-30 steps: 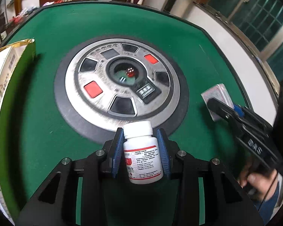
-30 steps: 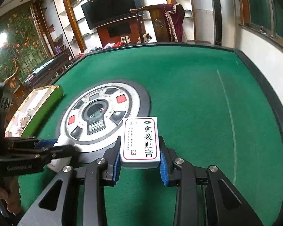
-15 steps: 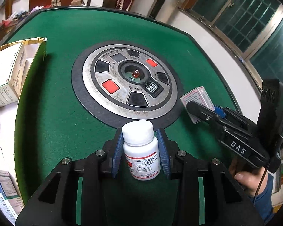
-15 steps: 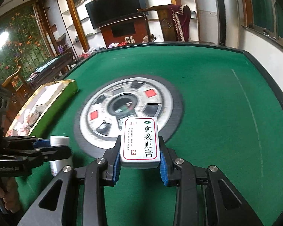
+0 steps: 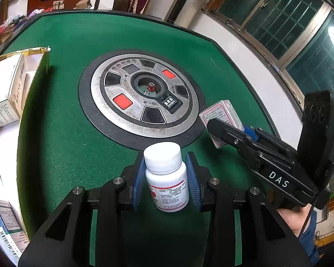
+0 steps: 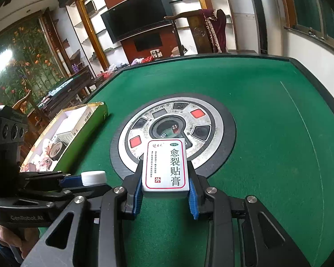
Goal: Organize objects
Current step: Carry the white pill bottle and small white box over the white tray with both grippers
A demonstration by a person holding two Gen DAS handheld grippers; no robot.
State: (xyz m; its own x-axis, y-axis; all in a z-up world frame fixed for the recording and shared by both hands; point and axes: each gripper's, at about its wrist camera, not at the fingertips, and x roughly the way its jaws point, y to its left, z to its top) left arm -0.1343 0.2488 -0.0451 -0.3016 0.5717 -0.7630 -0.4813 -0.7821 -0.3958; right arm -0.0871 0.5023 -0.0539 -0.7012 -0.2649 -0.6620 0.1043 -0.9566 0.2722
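My left gripper [image 5: 165, 178] is shut on a white pill bottle [image 5: 167, 178] with a white cap and red-lined label, held upright above the green felt. My right gripper [image 6: 165, 178] is shut on a small white medicine box [image 6: 165, 164] with a red border and Chinese print. The right gripper also shows in the left wrist view [image 5: 251, 142], with the box [image 5: 220, 113] at its tip. The left gripper shows in the right wrist view [image 6: 78, 181], with the bottle's cap [image 6: 93, 177] between its fingers.
A green-and-gold open box [image 6: 86, 129] at the table's left edge holds several medicine cartons [image 5: 6, 91] and small items. A round metal dice console [image 5: 142, 95] sits in the middle of the green mahjong table [image 6: 267, 115]. A white wall and windows run along the right.
Both grippers have lifted and pulled back with their loads. The dice console now looks smaller and farther in the left wrist view, and the open box has come more into view.
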